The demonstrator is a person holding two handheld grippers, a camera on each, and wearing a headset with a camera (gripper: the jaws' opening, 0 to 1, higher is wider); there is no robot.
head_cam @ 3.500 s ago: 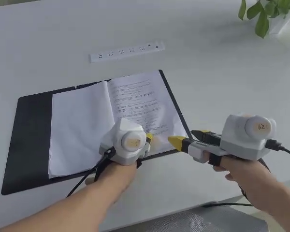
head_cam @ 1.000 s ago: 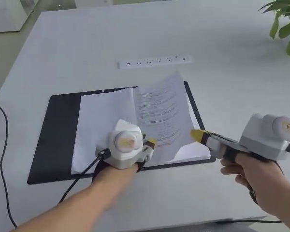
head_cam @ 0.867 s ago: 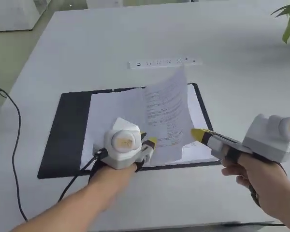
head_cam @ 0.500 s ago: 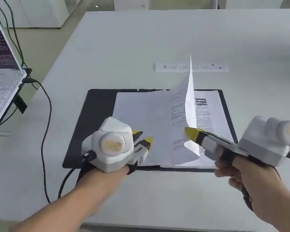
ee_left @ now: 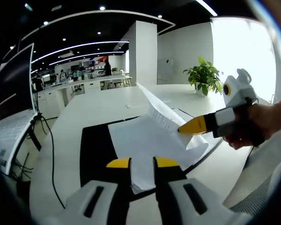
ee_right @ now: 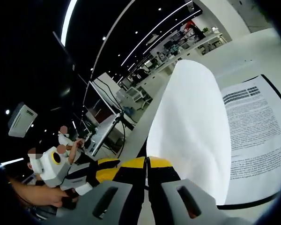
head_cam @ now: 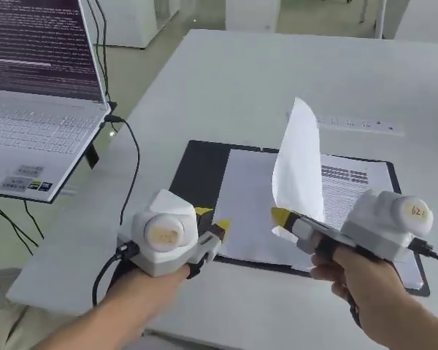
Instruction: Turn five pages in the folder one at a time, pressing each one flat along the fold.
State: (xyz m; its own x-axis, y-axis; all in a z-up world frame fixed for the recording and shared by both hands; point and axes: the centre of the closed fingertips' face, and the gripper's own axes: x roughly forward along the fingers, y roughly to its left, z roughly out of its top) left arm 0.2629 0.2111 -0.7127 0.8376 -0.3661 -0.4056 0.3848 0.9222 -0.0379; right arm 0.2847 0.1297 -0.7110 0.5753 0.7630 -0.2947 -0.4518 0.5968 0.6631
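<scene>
near the bench's (head_cam: 226, 73) front edge the left gripper (head_cam: 212, 218) hovers by the open folder's (head_cam: 201, 175) near edge, jaws slightly parted, empty. the right gripper (head_cam: 281, 216) pinches one page (head_cam: 298, 168), raised upright mid-folder. power strip (head_cam: 358, 124) beyond.

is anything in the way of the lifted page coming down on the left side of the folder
Just the left gripper, jaws open, which hovers at the near corner of the left-hand stack. The rest of that stack lies bare beneath the page, which the right gripper pinches by its lower edge.
</scene>
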